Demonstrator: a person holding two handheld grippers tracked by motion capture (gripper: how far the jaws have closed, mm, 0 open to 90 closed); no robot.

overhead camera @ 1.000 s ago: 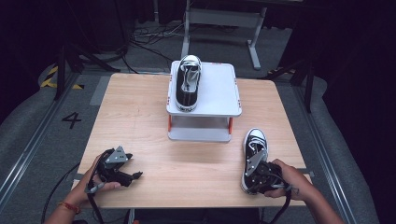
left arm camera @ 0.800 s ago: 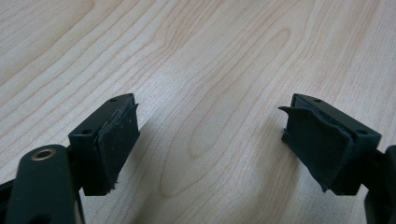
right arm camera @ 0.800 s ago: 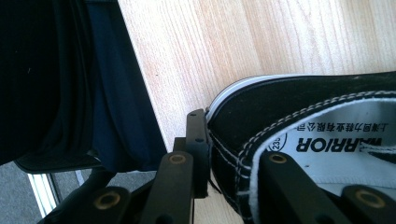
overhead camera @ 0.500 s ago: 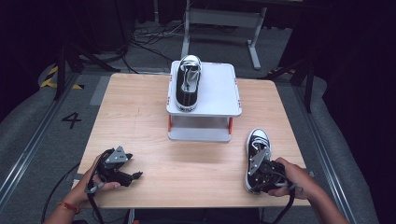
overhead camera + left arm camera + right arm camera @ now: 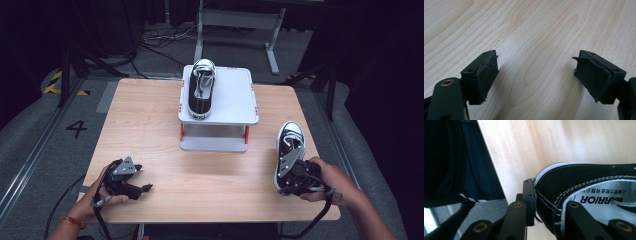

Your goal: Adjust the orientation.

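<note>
— Two jaws of the right gripper (image 5: 291, 176) are pinching the heel collar of a black sneaker (image 5: 289, 150) at the near right of the table (image 5: 150, 125): in the right gripper view one jaw is sitting outside the heel (image 5: 554, 187) and the other inside the opening.

— Which way is that shoe pointing?

— Its white toe cap is pointing to the far side and its heel is facing the person, so its long axis is running near to far, leaning slightly to the right.

— And the other hand?

— The left gripper (image 5: 131, 185) is resting at the near left, well apart from the shoe, its jaws spread wide over bare wood.

— What is the surface like?

— Light wooden tabletop, standing on a grey floor in a dark room; a "4" (image 5: 76, 128) is showing on the floor at the left, and cables (image 5: 150, 42) are lying at the far side.

— Anything else around?

— A second sneaker (image 5: 201, 90) is lying on a white raised stand (image 5: 235, 100) at the far middle, also set near to far. Open tabletop is lying between the held shoe and that stand.
</note>
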